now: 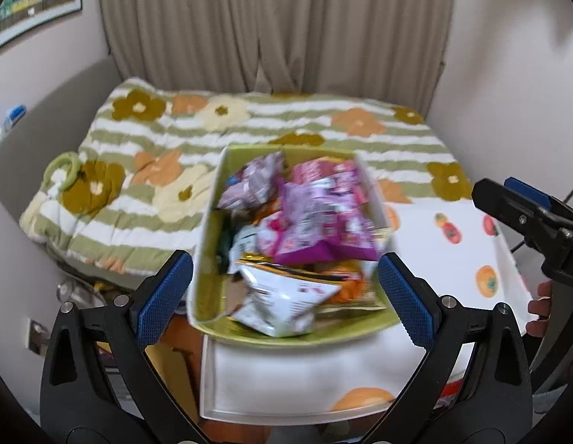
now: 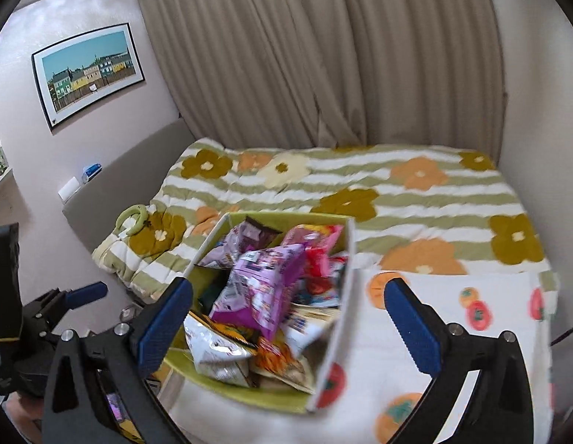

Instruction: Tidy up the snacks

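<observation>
We see the snack box [image 1: 208,244], green inside and packed with snack packets [image 1: 312,214], resting on a white tray [image 1: 304,381] printed with orange fruit, at the near edge of the flowered bed cover [image 1: 145,148]. Its long axis runs away from us toward the curtain [image 1: 275,26]. The box lies directly ahead of and below both claws. The left gripper [image 1: 286,292] is released, its jaws flanking the near end without contact; we judge it the nearer. The right gripper [image 2: 286,318] is likewise spread wide and empty. Motion blur leaves all packet printing unreadable.
</observation>
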Demonstrator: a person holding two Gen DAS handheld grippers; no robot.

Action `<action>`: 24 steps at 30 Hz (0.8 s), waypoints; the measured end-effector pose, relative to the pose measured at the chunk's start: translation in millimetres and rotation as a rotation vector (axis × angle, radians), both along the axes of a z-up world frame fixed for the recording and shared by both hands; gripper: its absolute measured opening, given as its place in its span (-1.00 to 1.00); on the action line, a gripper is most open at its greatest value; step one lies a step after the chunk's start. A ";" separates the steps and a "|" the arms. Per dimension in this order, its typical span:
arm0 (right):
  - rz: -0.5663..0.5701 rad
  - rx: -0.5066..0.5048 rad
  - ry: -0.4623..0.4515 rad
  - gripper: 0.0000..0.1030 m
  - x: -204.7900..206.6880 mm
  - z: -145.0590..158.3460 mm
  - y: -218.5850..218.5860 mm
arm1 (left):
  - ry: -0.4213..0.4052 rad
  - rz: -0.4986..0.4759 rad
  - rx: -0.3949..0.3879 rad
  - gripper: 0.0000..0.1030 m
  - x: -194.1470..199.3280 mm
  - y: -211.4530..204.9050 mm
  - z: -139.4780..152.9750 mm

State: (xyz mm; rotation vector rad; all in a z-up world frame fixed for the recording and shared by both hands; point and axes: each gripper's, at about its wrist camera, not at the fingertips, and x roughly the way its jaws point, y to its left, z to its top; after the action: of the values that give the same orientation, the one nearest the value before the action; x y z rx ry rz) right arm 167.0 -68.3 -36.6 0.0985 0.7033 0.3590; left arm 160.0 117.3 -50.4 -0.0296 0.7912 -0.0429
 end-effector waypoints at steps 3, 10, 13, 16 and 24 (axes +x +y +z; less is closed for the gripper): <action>-0.050 -0.051 -0.030 1.00 -28.8 14.5 -26.2 | -0.052 -0.011 -0.016 0.94 -25.5 -23.1 15.7; -0.161 -0.146 -0.077 1.00 -87.8 24.8 -76.2 | -0.147 -0.031 0.000 0.99 -79.7 -69.8 38.4; -0.204 -0.151 -0.076 1.00 -106.3 23.1 -93.4 | -0.174 -0.034 0.035 0.99 -98.3 -85.5 39.8; -0.239 -0.165 -0.086 1.00 -122.6 20.6 -104.8 | -0.185 -0.036 0.039 0.99 -110.5 -95.3 35.4; -0.261 -0.158 -0.093 0.99 -136.0 20.2 -115.4 | -0.187 -0.033 0.027 0.99 -120.8 -105.1 31.9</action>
State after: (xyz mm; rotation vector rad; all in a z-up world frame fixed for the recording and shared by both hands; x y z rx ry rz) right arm 31.1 -183.7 -16.3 0.0227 0.6154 0.0575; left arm 39.2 12.2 -18.5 0.0133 0.6048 -0.0648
